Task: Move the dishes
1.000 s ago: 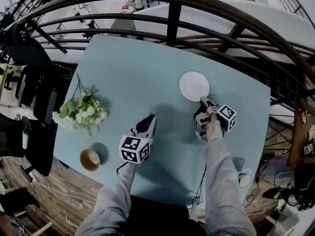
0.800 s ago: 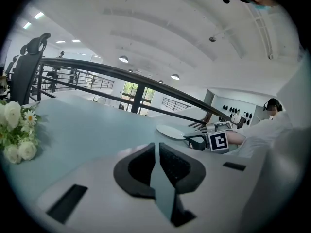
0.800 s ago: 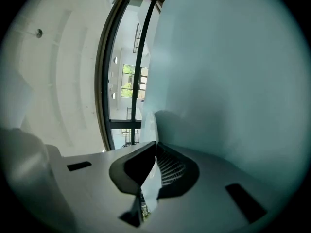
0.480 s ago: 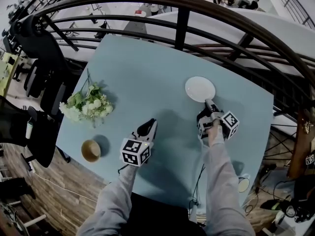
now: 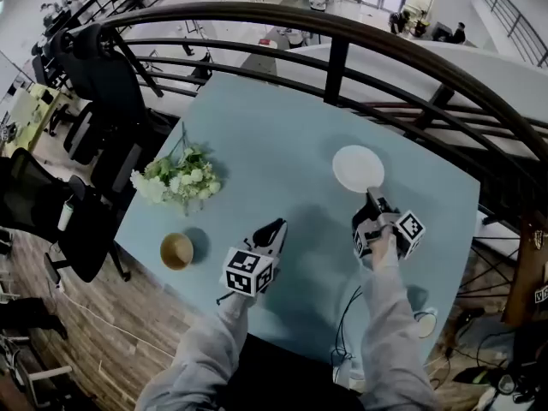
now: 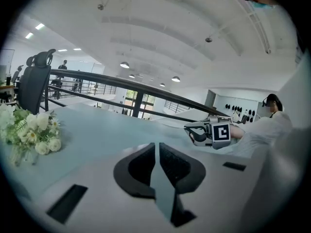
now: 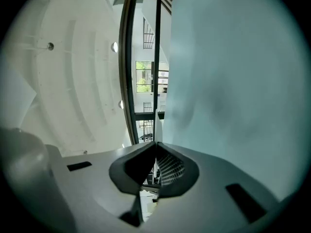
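A white plate (image 5: 358, 168) lies on the light blue table (image 5: 257, 135) at the far right. My right gripper (image 5: 373, 199) reaches its near rim. In the right gripper view, which is rolled sideways, the jaws of the right gripper (image 7: 155, 145) are closed on the plate's thin white edge (image 7: 154, 126). My left gripper (image 5: 276, 227) hovers over the middle of the table's near part, shut with nothing in it. In the left gripper view its jaws (image 6: 156, 150) meet, and the right gripper (image 6: 214, 132) shows ahead to the right.
A bunch of white flowers (image 5: 175, 181) lies at the table's left, with a brown paper cup (image 5: 176, 251) nearer to me. A dark metal railing (image 5: 342, 58) runs behind the table. Black office chairs (image 5: 94, 75) stand at the left. A white cup (image 5: 425, 324) sits low at the right.
The head camera has shifted, so everything sits slightly further right in view. The right gripper stays at the plate's near rim. The left gripper keeps its place, shut.
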Demonstrator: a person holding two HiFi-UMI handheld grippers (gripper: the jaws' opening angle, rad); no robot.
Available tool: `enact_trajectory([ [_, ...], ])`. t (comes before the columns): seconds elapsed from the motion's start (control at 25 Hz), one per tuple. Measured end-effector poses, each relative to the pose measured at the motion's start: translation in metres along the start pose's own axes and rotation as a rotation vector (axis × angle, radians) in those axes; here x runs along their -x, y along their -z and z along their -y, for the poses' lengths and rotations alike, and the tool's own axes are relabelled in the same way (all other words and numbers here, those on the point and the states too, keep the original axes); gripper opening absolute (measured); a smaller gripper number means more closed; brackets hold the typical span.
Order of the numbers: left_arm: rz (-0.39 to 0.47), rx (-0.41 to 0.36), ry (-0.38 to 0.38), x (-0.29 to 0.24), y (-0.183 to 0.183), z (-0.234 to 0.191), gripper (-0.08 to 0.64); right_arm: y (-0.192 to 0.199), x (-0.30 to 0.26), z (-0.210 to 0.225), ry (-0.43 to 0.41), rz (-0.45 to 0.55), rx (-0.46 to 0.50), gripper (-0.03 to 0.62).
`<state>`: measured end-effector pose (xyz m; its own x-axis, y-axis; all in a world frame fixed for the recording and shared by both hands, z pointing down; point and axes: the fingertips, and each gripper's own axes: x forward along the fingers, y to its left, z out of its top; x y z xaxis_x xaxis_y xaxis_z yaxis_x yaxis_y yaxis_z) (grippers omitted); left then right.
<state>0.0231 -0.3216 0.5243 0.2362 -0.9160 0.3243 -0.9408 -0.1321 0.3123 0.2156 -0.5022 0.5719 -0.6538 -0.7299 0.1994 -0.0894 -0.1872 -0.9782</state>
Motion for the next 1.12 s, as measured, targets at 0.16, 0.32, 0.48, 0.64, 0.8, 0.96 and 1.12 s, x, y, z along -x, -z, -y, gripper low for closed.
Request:
enact_trajectory([
  [0.16,0.003,0.003,0.003,0.014,0.003,-0.002,0.040,0.022,0.013,-0.012,-0.034,-0.025,0.014,0.018],
  [0.32,0.008,-0.021,0.030,0.032,0.004,-0.001,0.040,0.045,0.036,-0.022,-0.054,-0.022,0.028,0.018],
  [0.48,0.017,-0.038,0.056,0.057,-0.001,-0.002,0.040,0.071,0.064,-0.034,-0.066,-0.002,0.029,0.018],
  [0.64,0.018,-0.057,0.089,0.077,0.003,-0.011,0.040,0.099,0.086,-0.027,-0.069,0.014,0.031,0.018],
  [0.8,0.015,-0.082,0.128,0.105,0.003,-0.012,0.040,0.129,0.121,-0.026,-0.081,0.054,0.021,0.018],
  [0.96,0.008,-0.099,0.177,0.131,0.006,-0.010,0.041,0.156,0.162,-0.022,-0.093,0.107,0.036,0.018],
  [1.12,0.005,-0.118,0.205,0.150,0.009,-0.014,0.041,0.180,0.183,-0.014,-0.105,0.127,0.043,0.018],
])
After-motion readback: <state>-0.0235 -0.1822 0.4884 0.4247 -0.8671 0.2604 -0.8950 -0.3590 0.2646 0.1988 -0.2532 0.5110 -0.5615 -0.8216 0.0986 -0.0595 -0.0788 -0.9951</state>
